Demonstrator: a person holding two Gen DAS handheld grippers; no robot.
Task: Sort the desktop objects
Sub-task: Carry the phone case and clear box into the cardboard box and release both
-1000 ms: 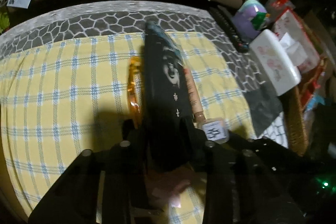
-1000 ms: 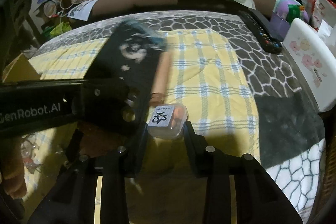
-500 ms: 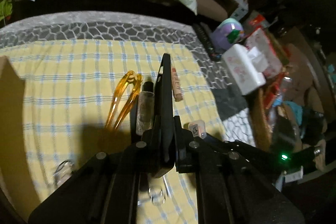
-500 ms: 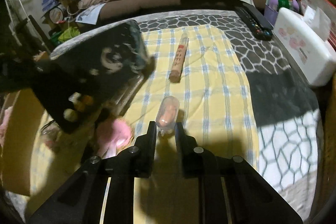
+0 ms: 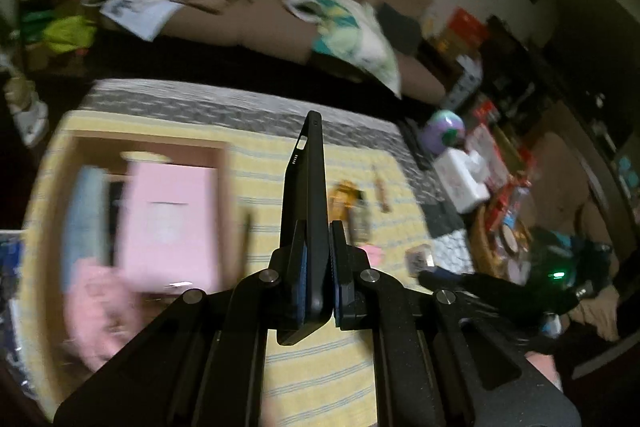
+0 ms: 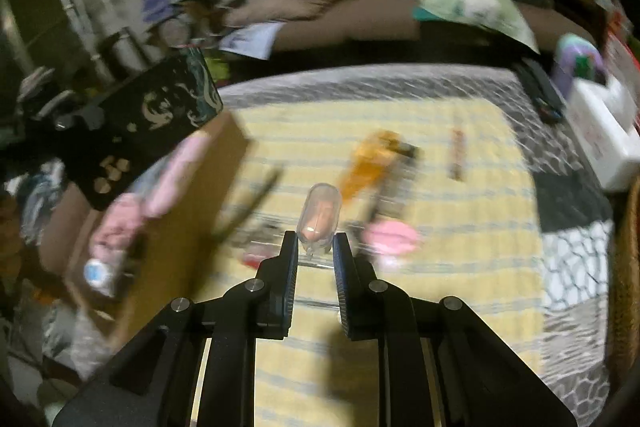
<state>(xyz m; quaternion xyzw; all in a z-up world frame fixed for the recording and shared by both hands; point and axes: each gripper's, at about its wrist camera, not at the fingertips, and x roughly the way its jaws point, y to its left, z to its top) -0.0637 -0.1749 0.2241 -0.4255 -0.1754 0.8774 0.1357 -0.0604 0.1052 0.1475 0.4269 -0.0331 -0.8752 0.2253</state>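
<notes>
Both grippers are now rising off the yellow cloth (image 6: 460, 267) toward the cardboard box (image 5: 224, 163) at its left edge, the left gripper (image 5: 318, 267) clamping the black phone (image 5: 306, 195), the right gripper (image 6: 316, 247) pinching the clear capsule (image 6: 320, 215).

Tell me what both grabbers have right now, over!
Left gripper clamped on black tablet, edge-on. Right gripper pinching clear capsule. Cardboard box to the left, nothing blocking.

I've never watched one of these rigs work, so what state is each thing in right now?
left gripper: shut on the black tablet
black tablet: held edge-on, off the cloth
right gripper: shut on the clear capsule
clear capsule: held between the fingers
cardboard box: open, partly filled
</notes>
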